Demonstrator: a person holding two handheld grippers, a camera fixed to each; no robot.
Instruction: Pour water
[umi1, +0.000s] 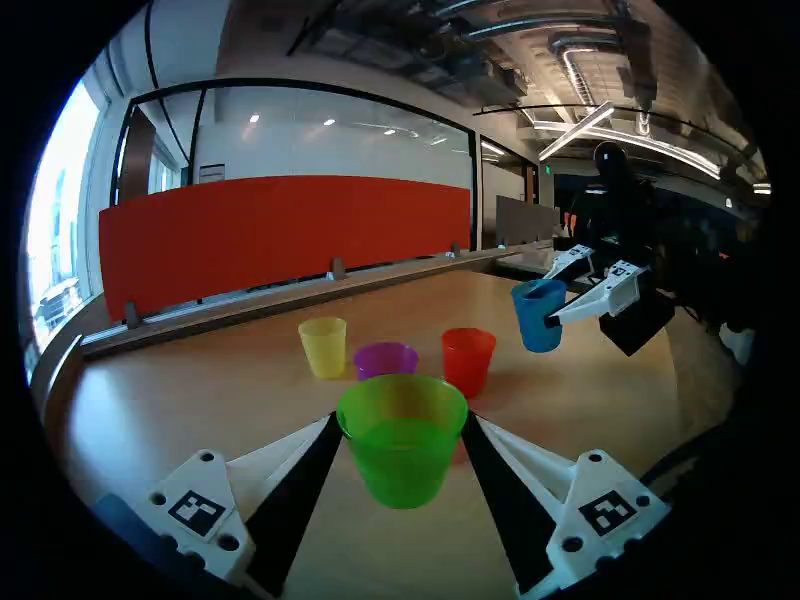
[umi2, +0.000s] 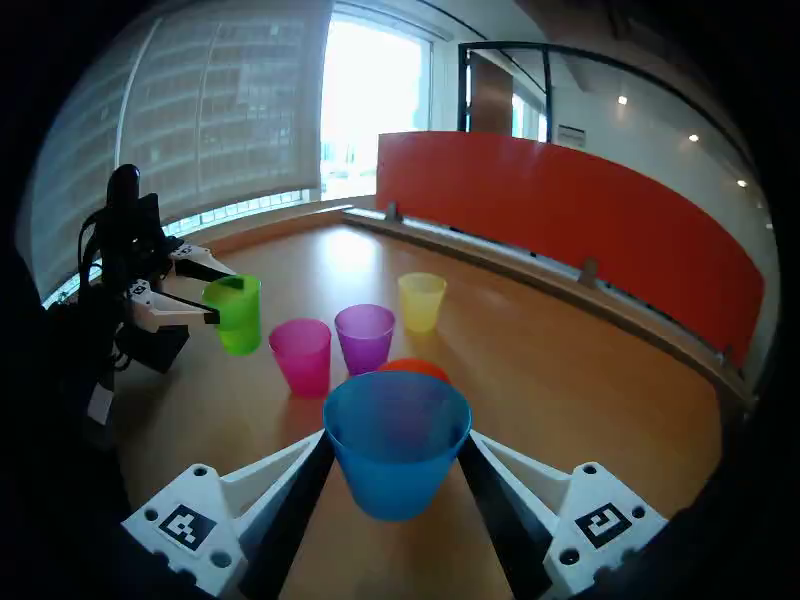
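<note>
The long pale wooden bench (umi1: 200, 400) runs under both claws, with a wide orange-red partition panel (umi1: 280, 230) standing along its far edge. The left claw (umi1: 402, 422) points low and level over the bench, its two white fingers pressed on opposite sides of a translucent green plastic cup (umi1: 402, 455), which sits upright in the grip. The right claw (umi2: 397, 437) is posed the same way, its fingers clamped on either side of an upright blue plastic cup (umi2: 397, 460); in the left gripper view it reaches in from the right, farther off, with the blue cup at its tips.

Whether either held cup rests on the bench or hangs just above it is hard to tell; whether any cup holds water cannot be made out. In the right gripper view the blue cup covers most of the red plastic cup (umi1: 468, 360).

There are two claws and six cups, two gripped and four standing near the middle of the bench: the red one, a yellow plastic cup (umi1: 323, 347), a purple plastic cup (umi1: 386, 360) and a pink plastic cup (umi2: 300, 355).
</note>
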